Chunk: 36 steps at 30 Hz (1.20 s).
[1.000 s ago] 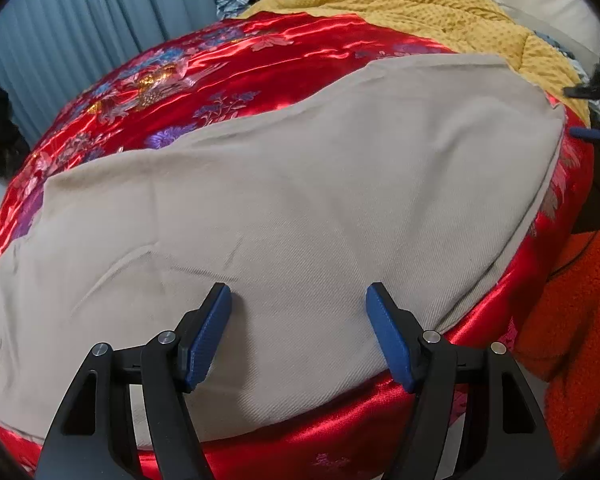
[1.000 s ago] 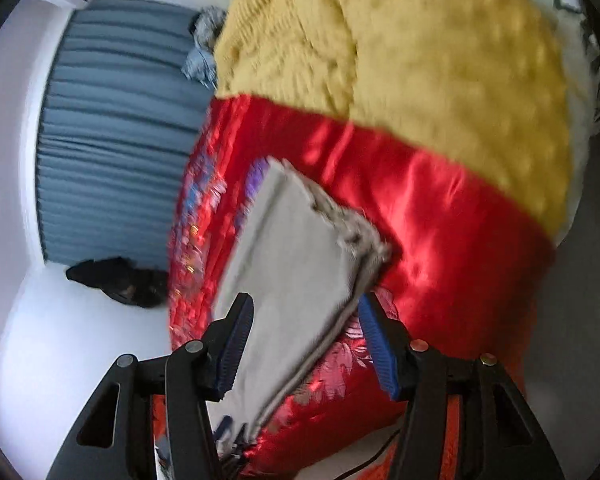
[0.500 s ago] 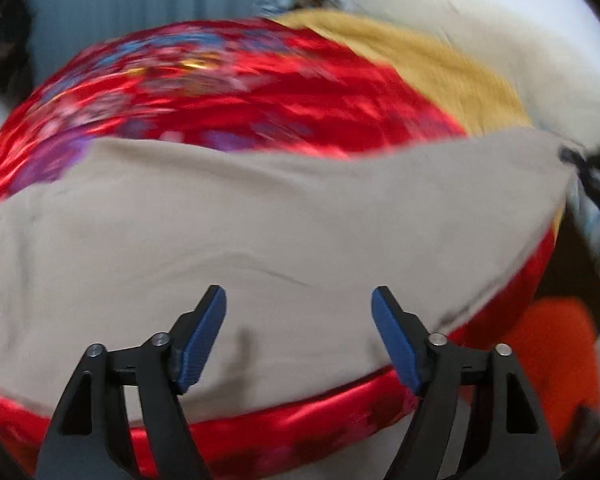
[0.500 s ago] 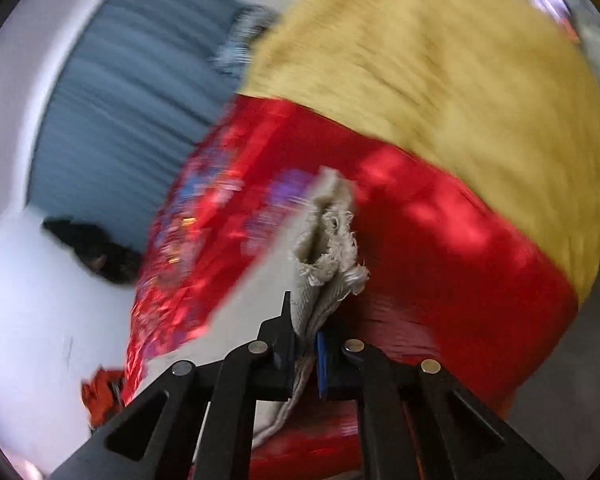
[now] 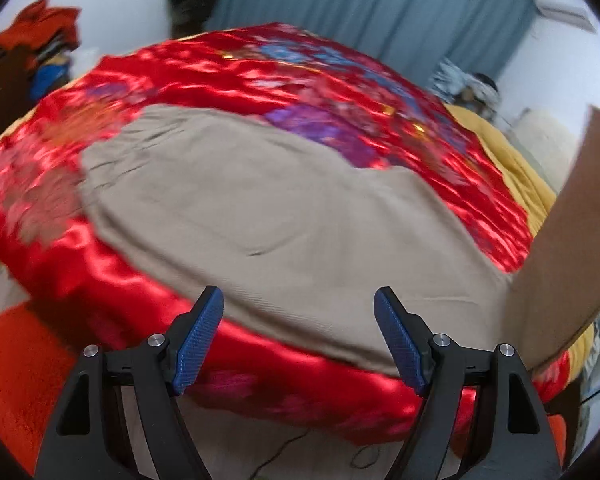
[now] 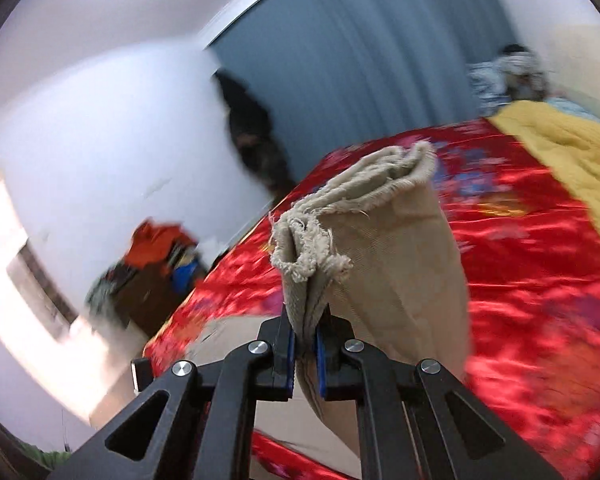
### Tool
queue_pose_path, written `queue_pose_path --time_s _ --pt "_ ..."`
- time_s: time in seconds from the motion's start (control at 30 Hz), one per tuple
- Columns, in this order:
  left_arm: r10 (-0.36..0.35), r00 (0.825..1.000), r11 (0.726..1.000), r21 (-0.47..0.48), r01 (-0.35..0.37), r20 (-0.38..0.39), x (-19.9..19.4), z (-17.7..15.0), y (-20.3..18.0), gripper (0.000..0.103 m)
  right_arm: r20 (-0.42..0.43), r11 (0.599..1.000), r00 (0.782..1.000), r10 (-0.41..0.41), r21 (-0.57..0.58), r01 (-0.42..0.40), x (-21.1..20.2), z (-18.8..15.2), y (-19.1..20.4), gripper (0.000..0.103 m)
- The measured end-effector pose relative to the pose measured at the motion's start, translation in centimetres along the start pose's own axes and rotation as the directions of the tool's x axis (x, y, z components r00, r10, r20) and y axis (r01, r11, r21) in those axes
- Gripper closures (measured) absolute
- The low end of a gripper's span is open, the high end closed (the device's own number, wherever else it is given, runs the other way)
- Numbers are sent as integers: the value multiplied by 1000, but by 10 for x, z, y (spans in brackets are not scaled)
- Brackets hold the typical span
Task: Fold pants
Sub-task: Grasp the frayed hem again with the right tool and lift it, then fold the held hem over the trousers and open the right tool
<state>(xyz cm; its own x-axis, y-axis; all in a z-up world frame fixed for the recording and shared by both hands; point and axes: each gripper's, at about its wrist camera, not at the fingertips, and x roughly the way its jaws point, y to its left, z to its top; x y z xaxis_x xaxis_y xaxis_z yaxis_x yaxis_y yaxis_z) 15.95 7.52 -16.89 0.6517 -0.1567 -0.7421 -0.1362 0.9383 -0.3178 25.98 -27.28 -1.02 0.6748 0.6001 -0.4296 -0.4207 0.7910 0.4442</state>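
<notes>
Carrying the frayed leg hems across, the right gripper (image 6: 305, 354) stays pinched on the beige pants (image 5: 284, 216), which lie along the near edge of the red satin bedspread (image 5: 260, 76). The left gripper (image 5: 300, 336) hovers wide open, empty; lay hems squarely over the waistband.

pants (image 5: 300, 216) — right end cut off, blurred
</notes>
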Motion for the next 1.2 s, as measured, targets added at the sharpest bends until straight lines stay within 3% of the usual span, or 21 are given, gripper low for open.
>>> queue_pose_path --time_s 0.1,0.13,0.17,0.2,0.23,0.3,0.4,0.47,0.53,0.63,0.73,0.83,0.87,0.93,0.97,1.0,1.03,1.07,1.13,1.2 --pt "20 1000 999 -36 -20 11 -2 2 19 24 -53 999 997 47 4 -47 84 -35 38 90" --pt "24 1000 999 -49 -23 14 -4 4 26 24 -70 998 995 65 24 -63 104 -47 44 79" --pt "30 999 998 -63 -29 18 -4 6 31 24 -107 994 989 98 68 -91 128 -64 44 53" --pt "36 999 996 -77 -34 22 -5 7 36 24 -162 981 975 152 145 -129 157 -87 45 44" --pt "42 999 995 -88 -39 28 -6 8 40 24 -188 970 966 179 195 -142 170 -103 39 44" --pt "54 998 994 -99 -50 34 -8 9 48 24 -230 948 948 218 282 -150 181 -139 35 44" --pt "44 998 992 -120 -40 36 -9 11 47 24 -239 961 955 174 251 -113 154 -157 18 44" --pt "2 999 995 -99 2 40 -7 18 35 24 -232 985 972 40 173 1 121 -158 -15 44" --pt "-57 998 998 -33 58 30 2 28 9 23 -222 984 970 -95 123 125 97 -145 -50 47" --pt "-150 989 986 75 150 -7 20 44 -42 23 -195 969 954 -226 58 241 71 -113 -82 67" --pt "-218 972 947 221 232 -89 50 50 -97 21 -170 973 959 -229 -2 232 64 -97 -81 68" --pt "-146 975 936 296 191 -169 92 37 -124 21 -218 979 955 -202 -36 199 85 -117 -84 68" --pt "-78 974 938 315 144 -214 111 28 -125 22 -263 978 942 -208 -40 204 91 -134 -92 69" --pt "-6 966 934 344 98 -260 129 15 -118 31 -428 954 856 -291 -58 295 120 -178 -119 78" --pt "0 971 924 371 91 -239 125 12 -118 31 -468 951 835 -289 -39 308 125 -195 -131 82" --pt "6 974 914 396 86 -225 117 12 -120 30 -432 957 864 -260 8 291 119 -199 -136 82" --pt "-3 974 915 393 94 -227 111 13 -121 29 -411 955 876 -251 43 294 112 -193 -137 85" --pt "-30 973 918 379 116 -228 106 16 -121 28 -410 952 877 -252 57 300 108 -185 -136 85" --pt "-81 976 923 353 150 -203 98 25 -121 24 -349 955 902 -256 55 292 99 -157 -129 84" --pt "-77 984 930 343 128 -159 98 37 -125 20 -297 964 922 -250 10 265 103 -123 -122 84"
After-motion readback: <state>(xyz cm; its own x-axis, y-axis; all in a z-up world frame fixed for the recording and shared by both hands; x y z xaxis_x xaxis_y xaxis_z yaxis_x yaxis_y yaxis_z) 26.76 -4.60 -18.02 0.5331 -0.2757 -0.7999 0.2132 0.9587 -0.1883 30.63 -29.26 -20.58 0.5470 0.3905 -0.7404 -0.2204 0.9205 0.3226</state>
